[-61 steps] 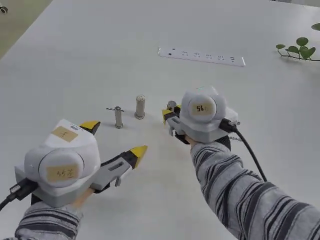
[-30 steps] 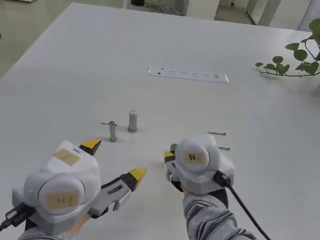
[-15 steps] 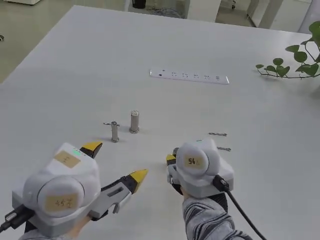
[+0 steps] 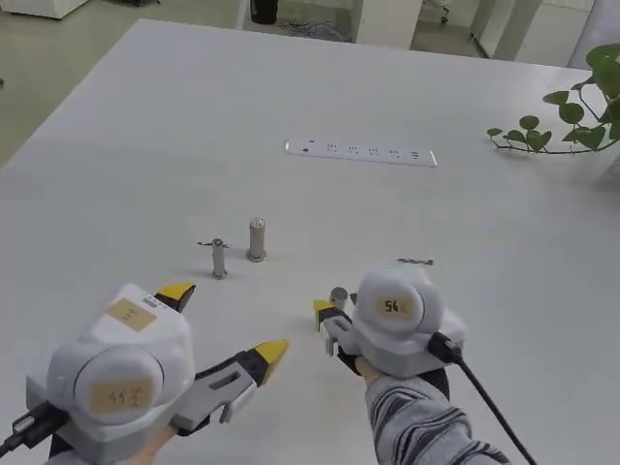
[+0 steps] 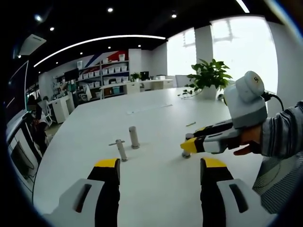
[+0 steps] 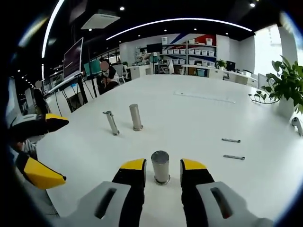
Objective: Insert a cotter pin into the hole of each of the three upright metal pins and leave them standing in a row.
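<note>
Two metal pins stand side by side mid-table. One pin [image 4: 219, 258] [image 6: 112, 123] has a cotter pin through its top. The other pin [image 4: 256, 238] [image 6: 136, 117] is bare. A third bare pin [image 4: 338, 296] [image 6: 161, 166] stands nearer me, between the jaws of my right gripper [image 4: 334, 312] [image 6: 162, 165], with a thin gap showing on each side. My left gripper [image 4: 223, 322] [image 5: 158, 165] hovers wide open at the lower left, holding nothing. Two loose cotter pins [image 6: 231, 140] [image 6: 234, 157] lie to the right.
A white power strip [image 4: 360, 152] lies across the far middle of the white table [image 4: 145, 145]. A potted plant [image 4: 572, 126] trails at the far right edge. The right gripper's cable [image 4: 484, 397] runs back along my striped sleeve.
My right gripper has pulled back toward me from beside the row, and the third pin has come with it. The left gripper has barely moved. The head camera has shifted.
</note>
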The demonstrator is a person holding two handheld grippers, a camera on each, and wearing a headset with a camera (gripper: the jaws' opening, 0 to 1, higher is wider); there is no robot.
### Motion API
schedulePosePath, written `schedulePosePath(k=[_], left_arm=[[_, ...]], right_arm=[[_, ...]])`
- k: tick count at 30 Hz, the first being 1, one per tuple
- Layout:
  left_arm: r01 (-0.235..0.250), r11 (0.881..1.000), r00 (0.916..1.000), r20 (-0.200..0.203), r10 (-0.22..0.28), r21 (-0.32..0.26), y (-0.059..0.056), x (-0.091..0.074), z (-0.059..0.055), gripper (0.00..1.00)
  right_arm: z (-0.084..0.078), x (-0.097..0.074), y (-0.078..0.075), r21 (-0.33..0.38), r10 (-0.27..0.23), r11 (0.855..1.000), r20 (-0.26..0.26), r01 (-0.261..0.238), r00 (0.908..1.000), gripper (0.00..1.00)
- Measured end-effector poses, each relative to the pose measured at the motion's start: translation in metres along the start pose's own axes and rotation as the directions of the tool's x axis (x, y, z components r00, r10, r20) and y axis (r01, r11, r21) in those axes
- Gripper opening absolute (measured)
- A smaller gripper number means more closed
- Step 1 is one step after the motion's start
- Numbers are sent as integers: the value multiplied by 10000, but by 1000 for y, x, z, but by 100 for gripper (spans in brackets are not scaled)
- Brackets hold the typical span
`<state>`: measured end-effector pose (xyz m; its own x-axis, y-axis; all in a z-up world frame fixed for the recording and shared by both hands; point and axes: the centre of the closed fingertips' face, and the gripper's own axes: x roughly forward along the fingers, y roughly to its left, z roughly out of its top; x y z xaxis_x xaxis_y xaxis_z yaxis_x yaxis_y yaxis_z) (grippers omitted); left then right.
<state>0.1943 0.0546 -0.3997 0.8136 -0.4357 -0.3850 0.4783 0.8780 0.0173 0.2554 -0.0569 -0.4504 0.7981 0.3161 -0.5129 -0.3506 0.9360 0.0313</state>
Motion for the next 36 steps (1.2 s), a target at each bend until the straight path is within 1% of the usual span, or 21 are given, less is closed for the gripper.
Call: schedulePosePath(k=[1,2,3,4,6,7,10,11,13,16,19,21,22,24,25,26,27,29,32,34,36], left_arm=[[2,10000,10000,7,-2,-2,0,0,1,69],[5,10000,10000,7,-5,-27,0,0,1,70],[19,10000,10000,-29,-19,-66,0,0,1,70],[-3,10000,10000,-77,3,-65,0,-1,1,71],[-50,10000,10000,-74,50,-12,1,-1,1,75],[-84,10000,9999,-73,84,-9,2,-1,2,75],[-222,9997,9997,-92,221,-52,4,-2,3,77],[-260,9996,9996,-115,260,-49,5,-2,3,77],[-330,9995,9993,-170,330,-20,6,-2,4,77],[-367,9993,9992,-181,369,87,7,-1,4,76],[-388,9992,9991,-167,390,67,8,-1,5,76],[-424,9991,9990,-169,425,33,9,-1,6,76],[-472,9989,9988,-159,473,27,10,-1,6,75],[-527,9986,9984,-181,527,7,12,0,6,73],[-529,9986,9984,-211,529,-4,13,0,5,73],[-535,9986,9983,-235,535,-15,13,0,5,73],[-536,9986,9983,-244,535,-23,14,0,5,73],[-587,9983,9980,-256,586,-30,15,0,5,72],[-641,9979,9976,-275,640,-32,18,0,4,72],[-658,9978,9973,-319,657,-19,19,0,3,71],[-670,9978,9971,-363,669,-5,19,1,2,71]], right_arm=[[1,-2,-1,-34,127,9999,49,-127,9999,26],[2,-3,0,-99,407,9991,109,-406,9991,27],[1,-3,3,-174,842,9963,30,-841,9964,29],[-4,-5,1,56,1030,9947,-227,-1029,9944,31],[-3,-7,-3,-561,1242,9905,-267,-1256,9919,33],[-6,-10,-6,-843,1373,9864,-507,-1413,9892,33],[-6,-14,-13,-900,1762,9791,-713,-1822,9818,37],[-5,-15,-17,-1021,1859,9758,-775,-1932,9795,38],[-7,-15,-23,-1500,2078,9637,-989,-2211,9732,38],[-9,-13,-39,-1516,2192,9595,-1275,-2374,9673,39],[-11,-12,-51,-1776,2338,9488,-1614,-2613,9588,39],[-11,-9,-61,-1765,2342,9478,-1793,-2654,9555,39],[-13,-9,-65,-1866,2335,9445,-1982,-2705,9519,39],[-13,-6,-73,-1951,2351,9405,-2171,-2781,9474,38],[-14,-4,-78,-1899,2405,9386,-2385,-2881,9409,38],[-13,-2,-81,-1765,2478,9396,-2396,-2931,9387,38],[-13,-1,-86,-1682,2516,9394,-2530,-2986,9342,37],[-12,3,-96,-1757,2474,9373,-2726,-3009,9298,36],[-10,7,-109,-1704,2409,9387,-2976,-2997,9238,34],[-11,8,-115,-2052,2272,9308,-3229,-3024,9187,32],[-13,10,-120,-2100,2201,9296,-3433,-3030,9131,32]])
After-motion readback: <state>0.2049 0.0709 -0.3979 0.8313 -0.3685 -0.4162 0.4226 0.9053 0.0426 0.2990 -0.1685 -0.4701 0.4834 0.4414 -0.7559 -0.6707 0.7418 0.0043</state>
